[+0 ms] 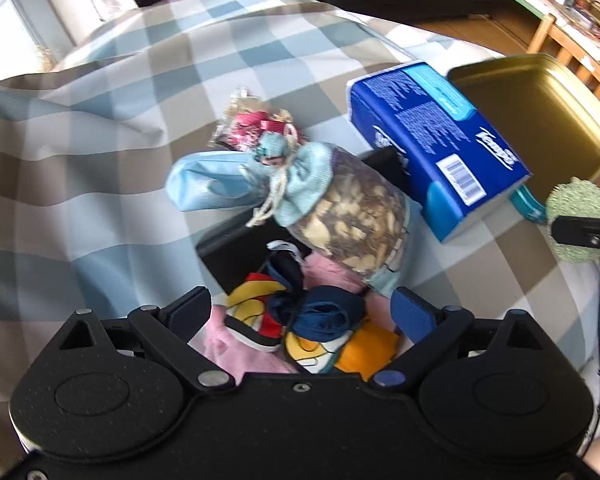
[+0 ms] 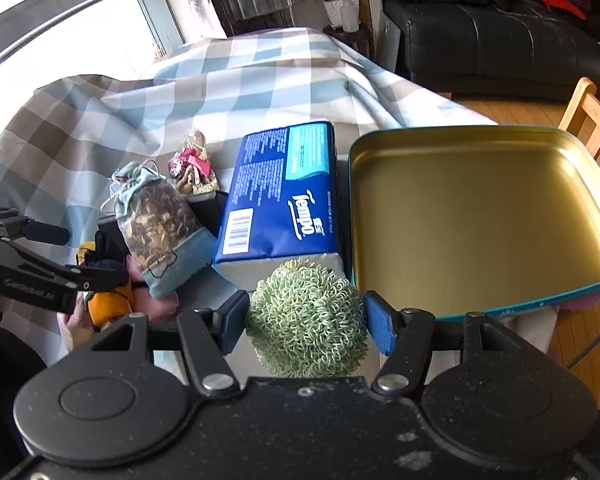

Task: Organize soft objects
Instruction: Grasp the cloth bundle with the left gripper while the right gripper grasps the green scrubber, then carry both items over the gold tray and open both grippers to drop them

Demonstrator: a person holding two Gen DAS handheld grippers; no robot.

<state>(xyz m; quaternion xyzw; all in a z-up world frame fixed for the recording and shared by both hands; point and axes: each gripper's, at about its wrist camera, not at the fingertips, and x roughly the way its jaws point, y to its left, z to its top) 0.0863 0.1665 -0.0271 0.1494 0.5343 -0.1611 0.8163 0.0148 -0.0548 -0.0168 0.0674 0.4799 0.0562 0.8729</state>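
While my right gripper [image 2: 306,320] clamps the green scrubber ball [image 2: 306,320], my left gripper [image 1: 302,312] stands wide apart over the black bin [image 1: 236,256] of soft items.

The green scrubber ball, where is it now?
The green scrubber ball is clamped in the right gripper, just in front of the Tempo tissue pack, left of the gold tin tray.

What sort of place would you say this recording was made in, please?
Most likely a home living room: a black leather sofa along the back, a potted plant near the window, and a checked cloth draped over the work surface.
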